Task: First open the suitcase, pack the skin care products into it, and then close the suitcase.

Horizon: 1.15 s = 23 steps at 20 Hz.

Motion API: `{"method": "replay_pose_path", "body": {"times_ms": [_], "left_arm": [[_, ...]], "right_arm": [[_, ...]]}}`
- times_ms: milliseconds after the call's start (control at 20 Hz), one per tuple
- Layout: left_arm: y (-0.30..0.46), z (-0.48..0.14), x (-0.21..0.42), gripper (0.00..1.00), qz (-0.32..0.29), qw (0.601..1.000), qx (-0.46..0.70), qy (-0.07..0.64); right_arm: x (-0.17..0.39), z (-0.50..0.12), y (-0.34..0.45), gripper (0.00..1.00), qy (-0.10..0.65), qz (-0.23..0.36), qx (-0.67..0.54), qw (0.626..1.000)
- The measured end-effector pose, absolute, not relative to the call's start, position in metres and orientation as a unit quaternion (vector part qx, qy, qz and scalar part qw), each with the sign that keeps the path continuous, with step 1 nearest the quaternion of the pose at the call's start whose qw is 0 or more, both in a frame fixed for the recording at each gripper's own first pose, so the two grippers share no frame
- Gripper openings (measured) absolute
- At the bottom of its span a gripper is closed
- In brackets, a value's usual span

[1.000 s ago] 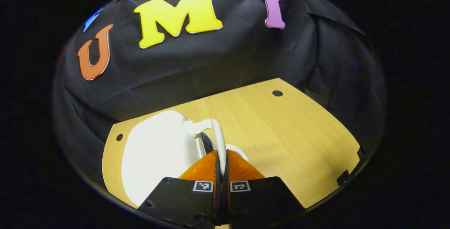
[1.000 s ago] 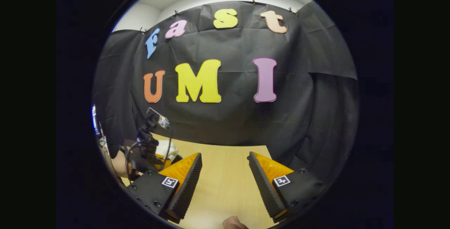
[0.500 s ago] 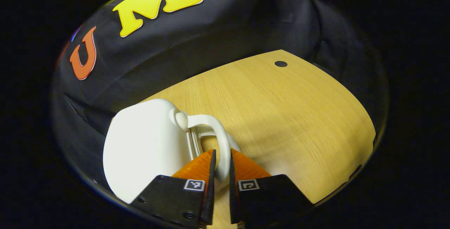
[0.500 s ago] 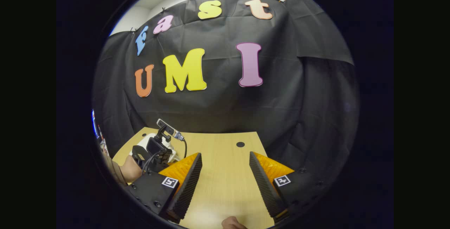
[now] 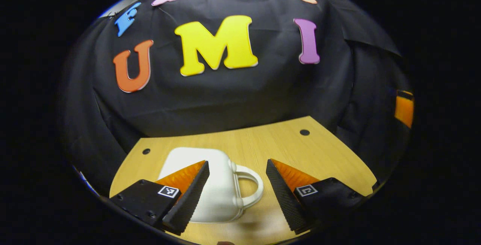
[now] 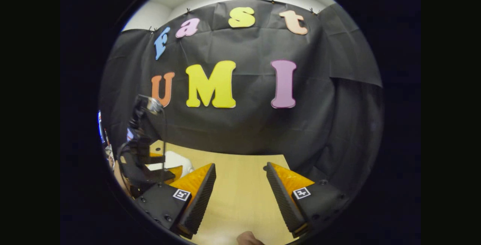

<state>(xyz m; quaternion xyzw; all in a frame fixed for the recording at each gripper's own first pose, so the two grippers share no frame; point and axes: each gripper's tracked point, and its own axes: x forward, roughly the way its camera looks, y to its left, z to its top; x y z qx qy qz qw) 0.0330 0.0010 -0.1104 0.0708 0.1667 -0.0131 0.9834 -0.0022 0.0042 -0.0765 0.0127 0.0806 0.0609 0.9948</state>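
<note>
White and shut, the small suitcase lies flat on the wooden table, handle toward the left gripper. That gripper hangs wide apart, holding nothing. So does the right gripper.

— Support surface?
— Light wood-grain table, back edge against the black cloth wall. Two small dark round marks near that edge, one toward each back corner; probably holes or caps, too small to settle.

— What lies on it?
— One white suitcase, closed, lying flat on the left part of the tabletop, its looped handle pointing toward the table's middle. Slightly blurred.

— Confirmed from the right gripper view?
— Same table. A white shape at its far left is likely the suitcase, mostly hidden. Right of it, bare wood up to the cloth.
</note>
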Motion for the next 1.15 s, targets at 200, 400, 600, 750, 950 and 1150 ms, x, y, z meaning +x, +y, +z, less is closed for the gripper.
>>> {"method": "replay_pose_path", "body": {"times_ms": [200,400,600,750,950,1150], "left_arm": [[0.039,-0.052,0.01,0.96,0.021,0.994,0.045,0.098],[0.086,-0.011,-0.004,0.97,0.042,0.998,0.009,0.049],[0.124,-0.001,-0.008,0.96,0.055,0.998,0.019,0.025],[0.134,-0.01,-0.005,0.96,0.051,0.998,0.008,0.037],[0.136,-0.013,-0.003,0.97,0.036,0.999,-0.003,0.032],[0.137,-0.01,0.005,0.97,0.025,0.999,-0.005,0.022]], "right_arm": [[0.016,-0.055,0.049,0.78,0.067,0.063,0.014,0.996],[0.029,-0.037,0.098,0.8,0.056,0.071,0.021,0.996],[0.032,-0.025,0.137,0.8,0.033,0.075,0.016,0.996],[0.034,-0.03,0.16,0.8,0.037,0.077,0.007,0.996],[0.037,-0.035,0.173,0.8,0.044,0.072,-0.007,0.996],[0.04,-0.03,0.18,0.8,0.036,0.073,-0.02,0.996]]}}
